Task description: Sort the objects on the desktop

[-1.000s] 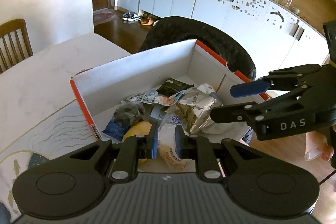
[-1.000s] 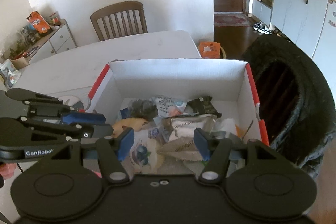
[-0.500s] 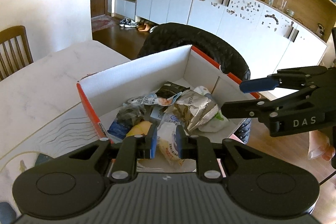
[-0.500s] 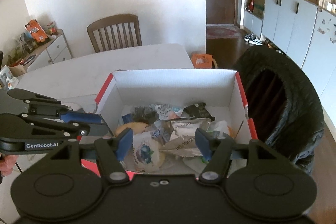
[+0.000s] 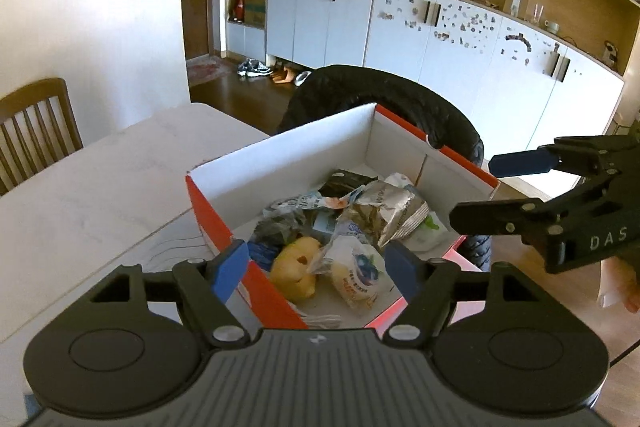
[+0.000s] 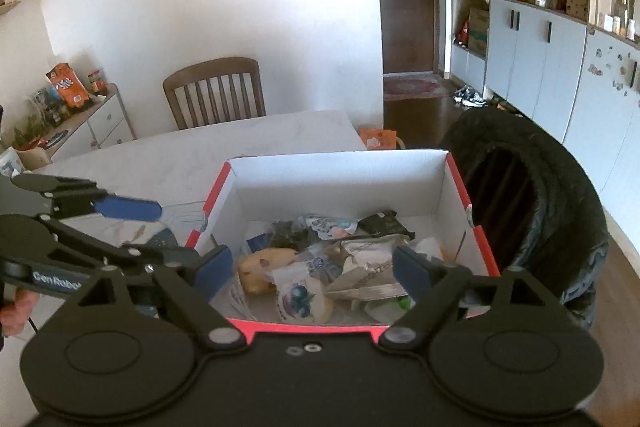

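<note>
A red-and-white cardboard box (image 5: 280, 163) (image 6: 340, 175) sits at the edge of the white table (image 5: 100, 179). It holds several snack wrappers, a silver foil bag (image 5: 388, 211) (image 6: 368, 259), a white packet with a blueberry print (image 5: 356, 271) (image 6: 300, 297) and a yellow bun (image 5: 294, 267) (image 6: 260, 267). My left gripper (image 5: 318, 271) is open and empty above the box's near corner. My right gripper (image 6: 312, 273) is open and empty above the box's near rim. Each gripper shows in the other's view: the right one (image 5: 492, 191), the left one (image 6: 176, 231).
A black bin bag (image 5: 400, 107) (image 6: 528, 203) stands just beyond the box, off the table. A wooden chair (image 6: 214, 91) is at the table's far side. White cabinets (image 5: 460, 43) line the wall. A patterned mat (image 6: 160, 237) lies on the table left of the box.
My left gripper has opened from nearly shut to wide. Both grippers have pulled back and up from the box, so it looks smaller and farther.
</note>
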`<state>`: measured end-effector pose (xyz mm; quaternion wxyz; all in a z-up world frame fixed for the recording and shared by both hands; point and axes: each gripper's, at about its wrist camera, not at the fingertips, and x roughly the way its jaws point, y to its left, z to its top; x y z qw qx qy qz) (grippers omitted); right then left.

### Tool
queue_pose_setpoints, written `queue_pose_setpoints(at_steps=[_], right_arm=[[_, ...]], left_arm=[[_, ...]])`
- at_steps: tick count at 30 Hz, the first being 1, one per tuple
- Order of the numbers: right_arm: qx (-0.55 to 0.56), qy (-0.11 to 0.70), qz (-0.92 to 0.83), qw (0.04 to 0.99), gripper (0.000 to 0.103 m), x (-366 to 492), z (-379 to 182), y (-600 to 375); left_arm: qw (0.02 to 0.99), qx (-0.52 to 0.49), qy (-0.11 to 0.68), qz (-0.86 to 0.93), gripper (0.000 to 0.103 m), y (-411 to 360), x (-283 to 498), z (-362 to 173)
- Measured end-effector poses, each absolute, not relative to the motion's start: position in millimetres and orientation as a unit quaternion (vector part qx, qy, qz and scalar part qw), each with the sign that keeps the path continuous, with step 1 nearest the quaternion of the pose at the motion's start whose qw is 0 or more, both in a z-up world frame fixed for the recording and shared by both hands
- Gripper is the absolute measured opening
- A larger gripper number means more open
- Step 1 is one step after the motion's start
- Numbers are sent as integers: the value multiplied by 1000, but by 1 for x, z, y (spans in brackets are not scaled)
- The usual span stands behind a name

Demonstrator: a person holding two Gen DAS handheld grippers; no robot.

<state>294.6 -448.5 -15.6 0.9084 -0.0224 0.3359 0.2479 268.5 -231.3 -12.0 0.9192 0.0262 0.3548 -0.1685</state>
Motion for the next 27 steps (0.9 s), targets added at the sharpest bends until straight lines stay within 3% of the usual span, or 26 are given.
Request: queue_pose_setpoints(at_steps=[8,13,27], right_arm=[[-1,322,230,918,102,278,-11,-445],[0,314,216,925,102,267,-9,-442],[-1,298,192,935,102,226,-8,-440]], left_arm=[[921,15,351,-169,82,-216,258,-6],[922,14,346,-172,102,-210,250,-5],[919,-1,351,-178,102,-206,222,1]])
